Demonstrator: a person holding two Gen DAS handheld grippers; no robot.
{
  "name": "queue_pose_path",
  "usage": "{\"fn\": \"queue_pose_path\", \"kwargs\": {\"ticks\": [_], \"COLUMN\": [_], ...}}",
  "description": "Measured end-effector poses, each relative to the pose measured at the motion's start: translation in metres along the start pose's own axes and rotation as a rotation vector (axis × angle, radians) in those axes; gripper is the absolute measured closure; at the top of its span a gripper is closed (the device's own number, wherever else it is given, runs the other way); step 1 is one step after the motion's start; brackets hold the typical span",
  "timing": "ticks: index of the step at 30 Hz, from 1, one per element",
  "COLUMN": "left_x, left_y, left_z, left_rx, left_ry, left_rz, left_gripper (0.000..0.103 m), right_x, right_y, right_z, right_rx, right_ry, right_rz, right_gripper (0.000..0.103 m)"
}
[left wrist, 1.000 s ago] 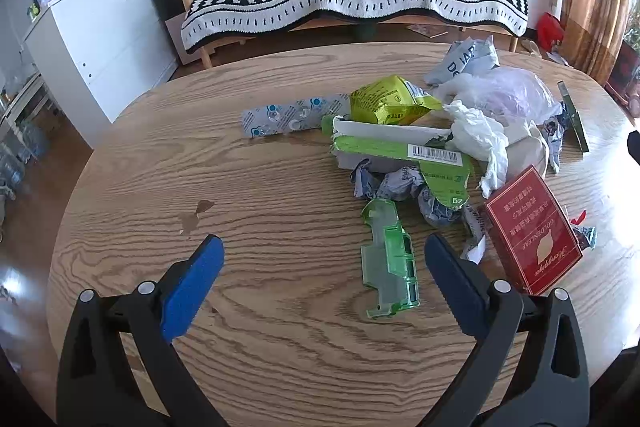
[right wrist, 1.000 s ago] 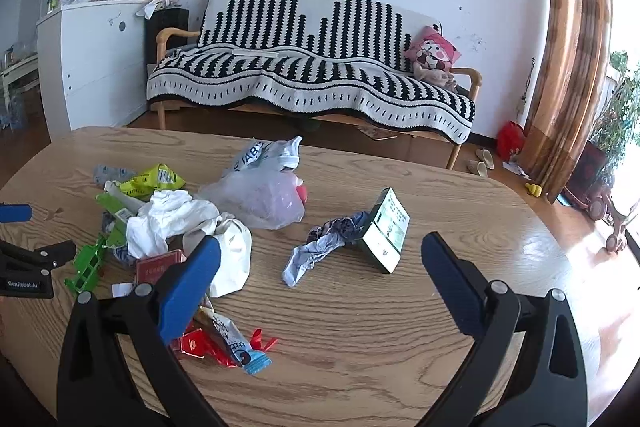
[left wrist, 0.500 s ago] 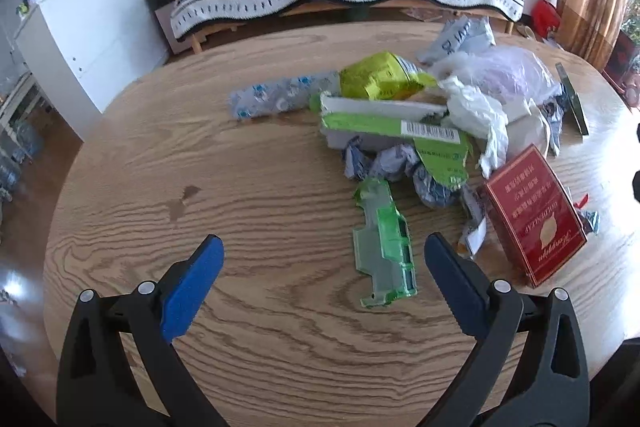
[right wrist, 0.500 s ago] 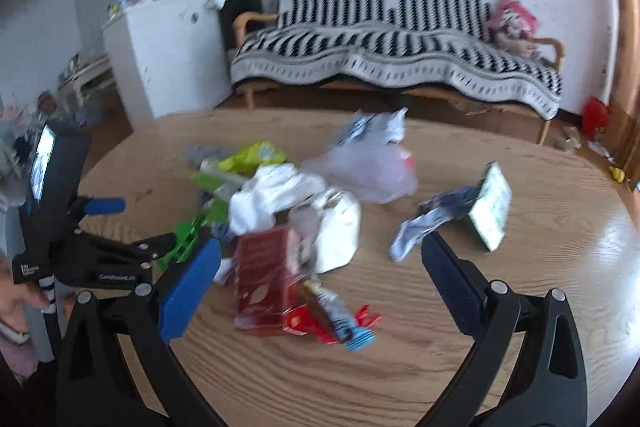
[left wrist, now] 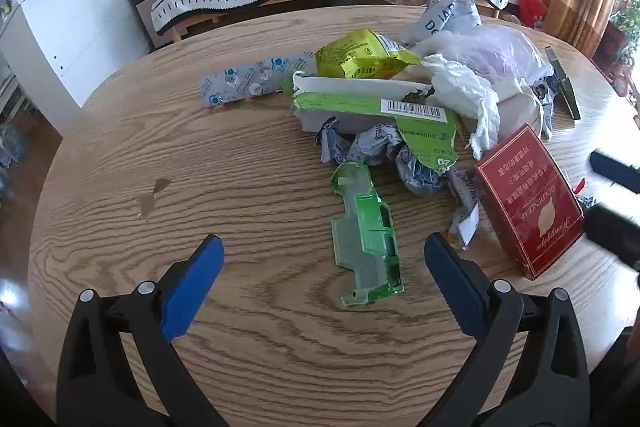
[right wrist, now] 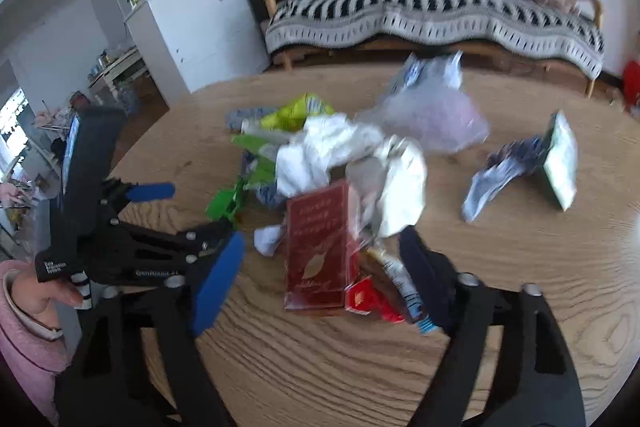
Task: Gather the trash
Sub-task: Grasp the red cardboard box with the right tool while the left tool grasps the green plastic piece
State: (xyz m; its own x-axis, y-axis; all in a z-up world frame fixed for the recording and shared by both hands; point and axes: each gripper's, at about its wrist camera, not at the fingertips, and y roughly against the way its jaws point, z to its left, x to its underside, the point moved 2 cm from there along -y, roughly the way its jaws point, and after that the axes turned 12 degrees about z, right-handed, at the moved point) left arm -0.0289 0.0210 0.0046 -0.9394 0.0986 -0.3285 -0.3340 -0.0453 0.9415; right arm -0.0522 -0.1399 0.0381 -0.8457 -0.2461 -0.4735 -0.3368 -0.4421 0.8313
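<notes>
Trash sits heaped on the round wooden table (left wrist: 120, 155), toward its far right part. Left gripper (left wrist: 324, 247) hovers low over the near edge of the heap, tongs spread wide, nothing in them; the green plastic blister tray (left wrist: 366, 235) lies flat on the wood between the blue pads. Right gripper (right wrist: 320, 255) also gaping wide and empty, framing the red carton (right wrist: 318, 247), which lies flat at the heap's near edge. Behind it: crumpled white tissue (right wrist: 324, 151), a yellow-green snack bag (left wrist: 360, 57), a torn green box (left wrist: 376, 109) with a barcode, and a clear plastic bag (right wrist: 432, 111). Right view blurred.
</notes>
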Motion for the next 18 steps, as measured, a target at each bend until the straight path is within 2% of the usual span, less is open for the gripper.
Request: {"fn": "queue_pose_path", "kwargs": {"ticks": [7, 11, 13, 14, 15, 16, 17, 18], "left_x": [-0.005, -0.010, -0.011, -0.012, -0.014, -0.014, -0.014, -0.014], "left_y": [-0.006, -0.022, -0.030, -0.032, -0.032, -0.032, -0.029, -0.028], "left_z": [0.004, 0.005, 0.005, 0.004, 0.003, 0.003, 0.004, 0.005], "left_rx": [0.024, 0.031, 0.051, 0.040, 0.022, 0.025, 0.046, 0.047], "left_ry": [0.024, 0.054, 0.063, 0.062, 0.055, 0.051, 0.051, 0.053], "left_rz": [0.009, 0.037, 0.051, 0.039, 0.037, 0.038, 0.027, 0.019], "left_gripper": [0.005, 0.005, 0.005, 0.005, 0.007, 0.015, 0.019, 0.031], "right_x": [-0.012, -0.018, -0.018, -0.017, -0.017, -0.017, -0.017, -0.016], "right_y": [-0.017, -0.039, -0.047, -0.048, -0.048, -0.045, -0.041, -0.039], "right_z": [-0.004, -0.005, -0.003, -0.001, -0.001, -0.001, -0.001, 0.000], "right_rx": [0.037, 0.025, 0.032, 0.029, 0.024, 0.015, 0.009, 0.009], "right_ry": [-0.046, -0.076, -0.070, -0.073, -0.078, -0.081, -0.081, -0.079], "right_rz": [0.015, 0.069, 0.084, 0.080, 0.069, 0.052, 0.035, 0.023], "right_gripper": [0.036, 0.037, 0.047, 0.060, 0.065, 0.067, 0.071, 0.074]}}
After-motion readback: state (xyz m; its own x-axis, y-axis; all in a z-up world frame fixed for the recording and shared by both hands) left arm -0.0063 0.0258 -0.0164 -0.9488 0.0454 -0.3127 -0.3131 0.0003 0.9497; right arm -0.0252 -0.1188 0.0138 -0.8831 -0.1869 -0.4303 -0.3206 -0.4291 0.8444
